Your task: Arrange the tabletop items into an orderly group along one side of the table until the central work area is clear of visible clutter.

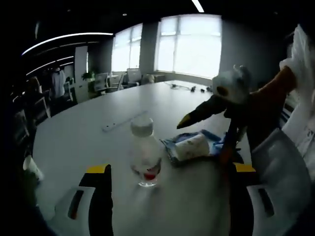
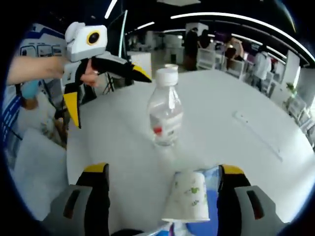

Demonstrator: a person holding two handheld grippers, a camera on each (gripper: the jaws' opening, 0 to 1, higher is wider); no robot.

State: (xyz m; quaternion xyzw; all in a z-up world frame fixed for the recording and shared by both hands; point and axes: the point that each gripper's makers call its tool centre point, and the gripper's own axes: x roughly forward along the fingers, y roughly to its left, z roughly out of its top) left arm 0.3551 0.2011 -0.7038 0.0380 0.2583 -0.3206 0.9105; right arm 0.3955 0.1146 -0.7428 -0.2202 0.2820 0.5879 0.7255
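A clear plastic water bottle [image 1: 145, 152] with a white cap and a red label stands upright on the white table [image 1: 98, 137]. It is just ahead of my left gripper [image 1: 171, 169], whose jaws are open and empty. To the bottle's right, a patterned paper cup [image 1: 192, 146] lies on its side on a blue packet [image 1: 212, 136]. My right gripper [image 1: 204, 139] hovers over the cup with its jaws spread wide. In the right gripper view, the cup [image 2: 189, 196] lies between my right gripper's [image 2: 163, 168] open jaws. Beyond it stands the bottle [image 2: 165, 113]. The left gripper [image 2: 109, 98] hangs open at upper left, held by a hand.
A long white strip [image 1: 123, 122] lies on the table behind the bottle, also seen as strip [image 2: 256, 132]. Another paper cup [image 1: 32, 167] sits near the table's left edge. Office chairs, desks and people stand beyond the table's far edge.
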